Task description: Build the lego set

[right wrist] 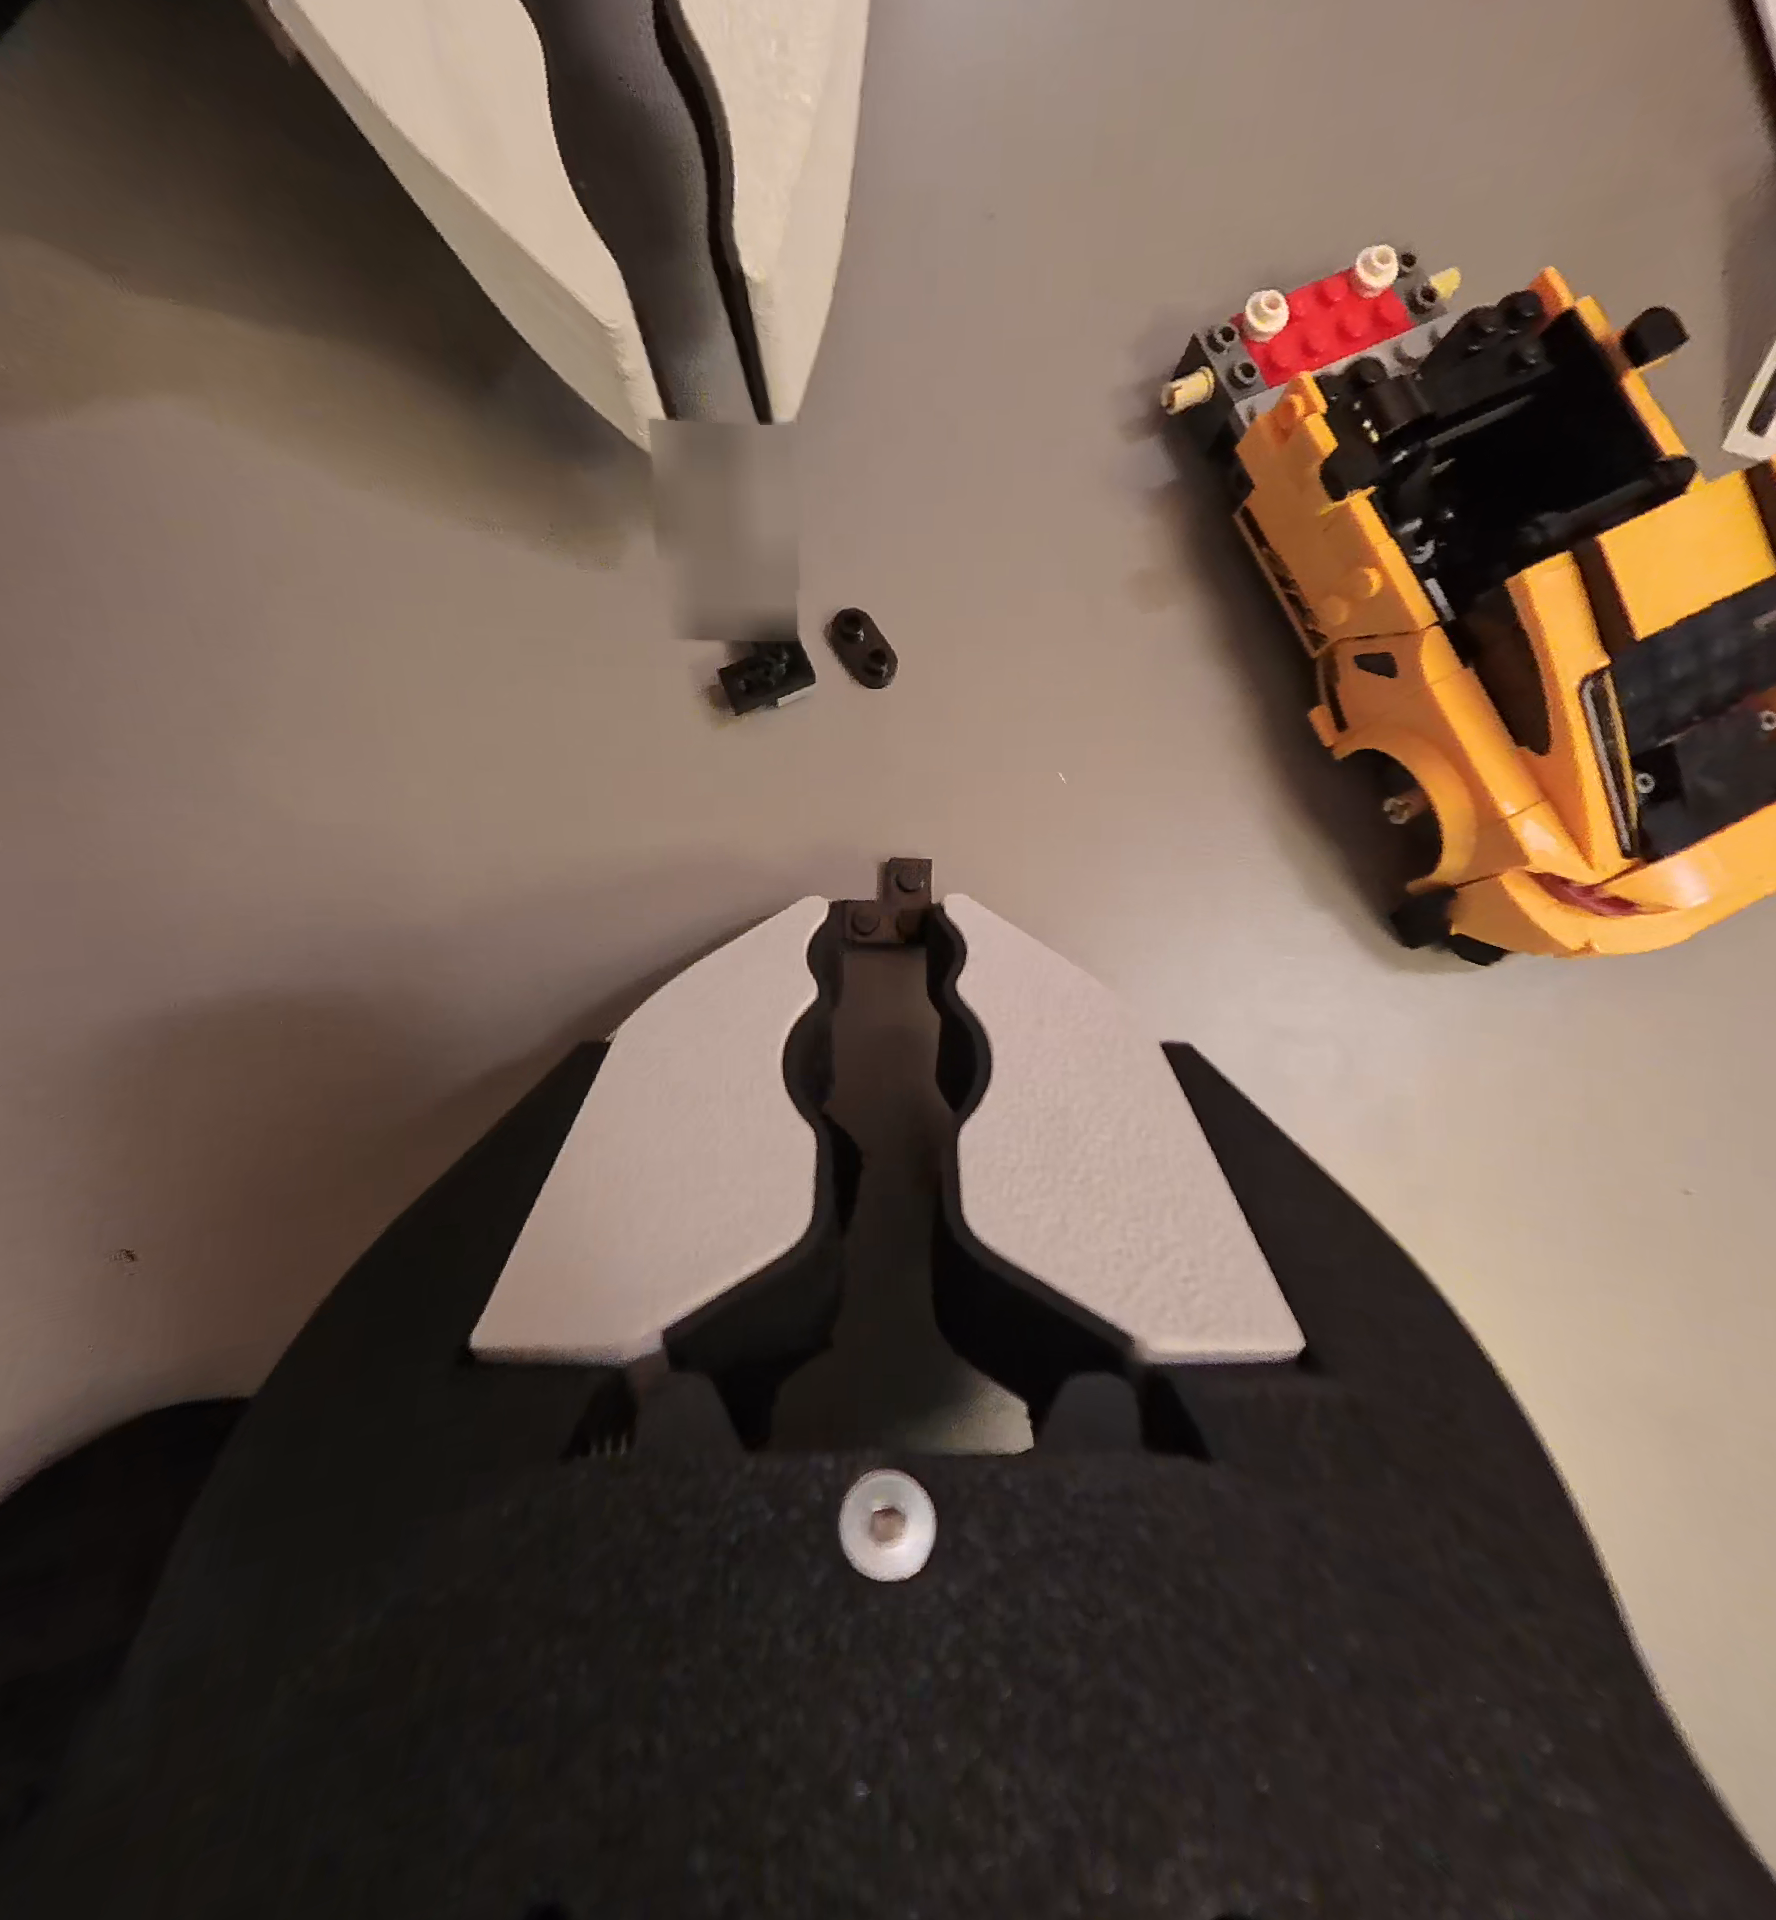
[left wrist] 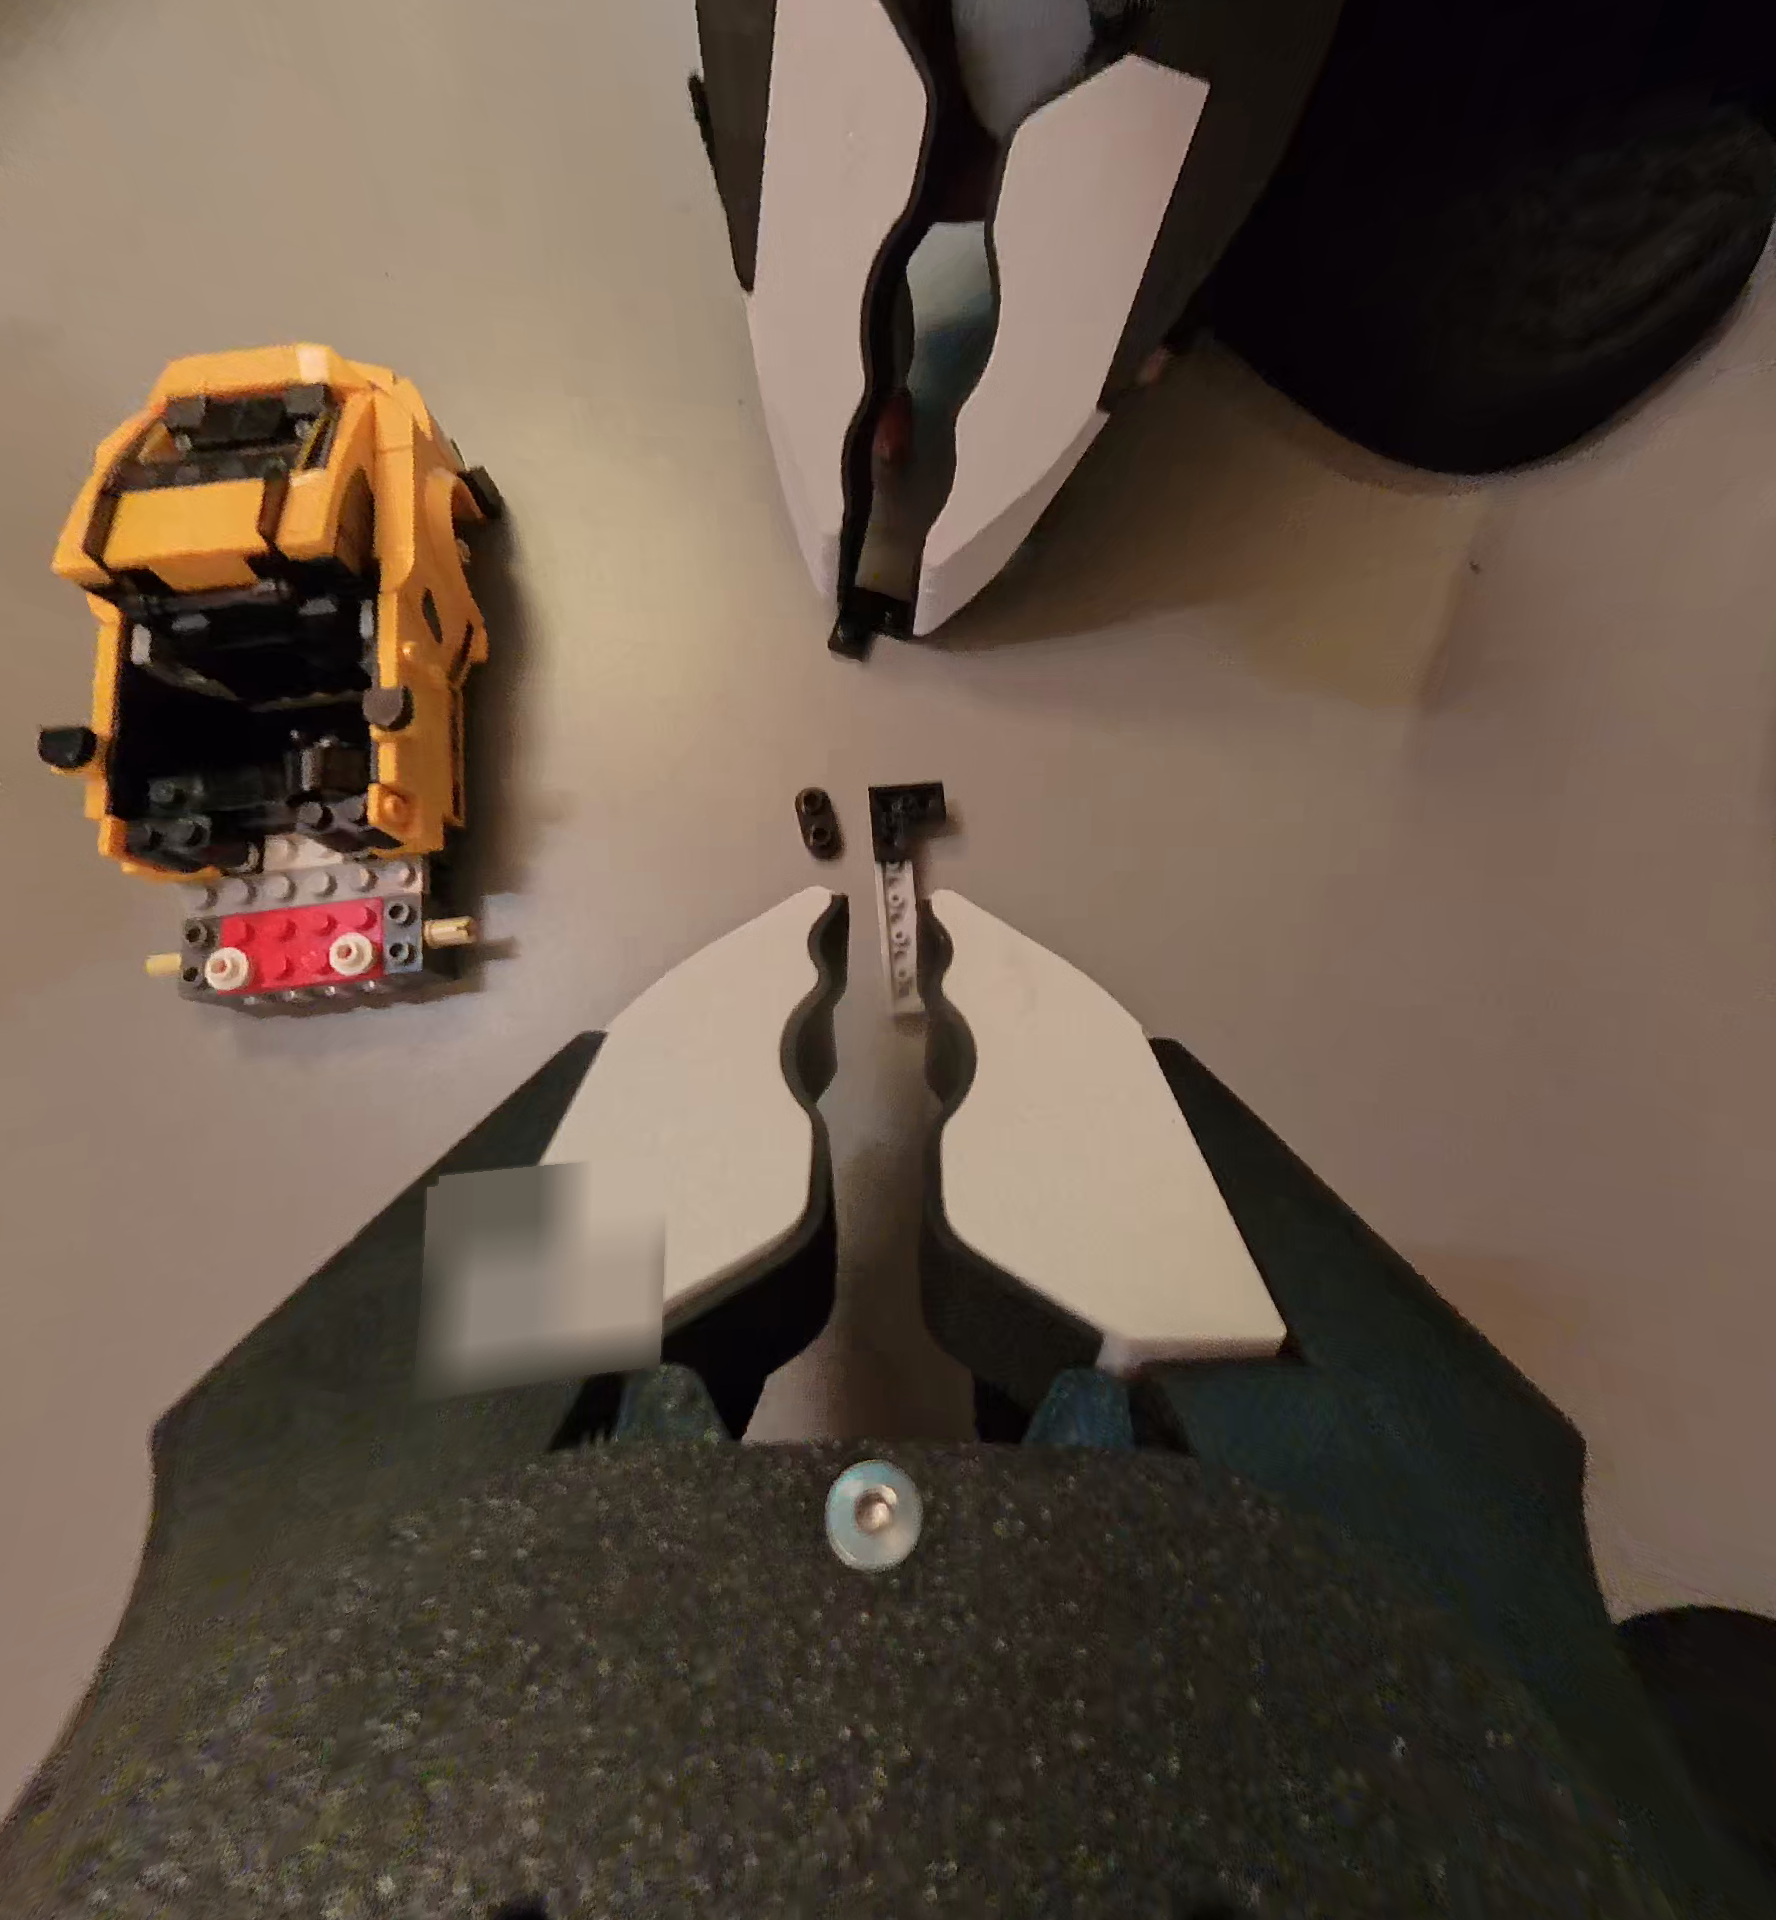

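- My right gripper [right wrist: 886,914] is clamped on a small dark brown L-shaped lego plate [right wrist: 894,906] at the very fingertips; one studded corner pokes out beyond them. It is light, rigid and smooth-sided, so I judge such a shallow pinch could let it twist or pop out under pressing force.
- My left gripper [left wrist: 889,904] has its jaws parted a little around a thin light grey lego strip [left wrist: 899,951]. The strip lies close along one finger; I cannot tell whether it is truly pinched.
- That grey strip carries a small black studded lego plate [left wrist: 905,808] at its far end. I judge the joined piece stiff but easy to lever apart, so it is best held across the strip's long edges, close to the black plate.
- Just beside the black plate lies a small black rounded two-stud lego link [left wrist: 818,821], loose on the grey tabletop [left wrist: 1279,831]. It is tiny and slick, so it is best taken by its flat long sides.
- Well apart from the black plate stands the half-built yellow and black lego car [left wrist: 271,634], its red and grey brick end [left wrist: 302,940] exposed. I expect it to be heavier and its trim fragile; grip it across the solid body sides.
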Action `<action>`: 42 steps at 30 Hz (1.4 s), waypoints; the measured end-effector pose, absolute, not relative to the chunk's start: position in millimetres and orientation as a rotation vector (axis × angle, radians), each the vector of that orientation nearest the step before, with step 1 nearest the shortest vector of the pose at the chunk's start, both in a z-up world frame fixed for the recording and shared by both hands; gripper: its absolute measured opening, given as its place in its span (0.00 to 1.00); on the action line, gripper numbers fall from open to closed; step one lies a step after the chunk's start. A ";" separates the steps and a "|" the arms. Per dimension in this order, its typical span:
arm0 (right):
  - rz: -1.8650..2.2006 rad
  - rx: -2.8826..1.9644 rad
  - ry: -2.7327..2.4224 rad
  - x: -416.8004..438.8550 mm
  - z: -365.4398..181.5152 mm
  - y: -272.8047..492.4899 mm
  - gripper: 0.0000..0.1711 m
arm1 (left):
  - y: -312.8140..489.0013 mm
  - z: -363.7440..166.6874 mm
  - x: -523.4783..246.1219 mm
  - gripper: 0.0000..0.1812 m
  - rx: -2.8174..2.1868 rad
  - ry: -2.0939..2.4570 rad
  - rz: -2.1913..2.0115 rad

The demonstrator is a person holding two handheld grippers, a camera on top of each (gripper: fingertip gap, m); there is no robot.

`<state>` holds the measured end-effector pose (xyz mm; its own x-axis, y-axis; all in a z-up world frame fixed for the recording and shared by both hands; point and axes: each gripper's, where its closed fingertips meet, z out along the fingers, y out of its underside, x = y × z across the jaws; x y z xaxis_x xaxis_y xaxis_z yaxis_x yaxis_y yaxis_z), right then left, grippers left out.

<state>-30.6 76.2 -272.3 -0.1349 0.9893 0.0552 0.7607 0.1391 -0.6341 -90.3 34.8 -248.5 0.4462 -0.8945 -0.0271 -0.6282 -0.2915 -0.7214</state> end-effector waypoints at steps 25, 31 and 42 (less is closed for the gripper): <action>1.668 -1.349 -1.638 -48.8 -171.0 16.3 0.08 | 19.7 -179.6 -47.4 0.01 -1.644 1.100 -0.833; 1.645 -1.246 -1.546 -51.3 -154.3 18.3 0.08 | 19.0 -160.0 -44.7 0.06 -1.595 0.961 -1.065; 1.427 -1.079 -1.513 -53.9 -145.0 19.2 0.08 | 21.8 -152.0 -45.3 0.06 -1.617 0.782 -1.398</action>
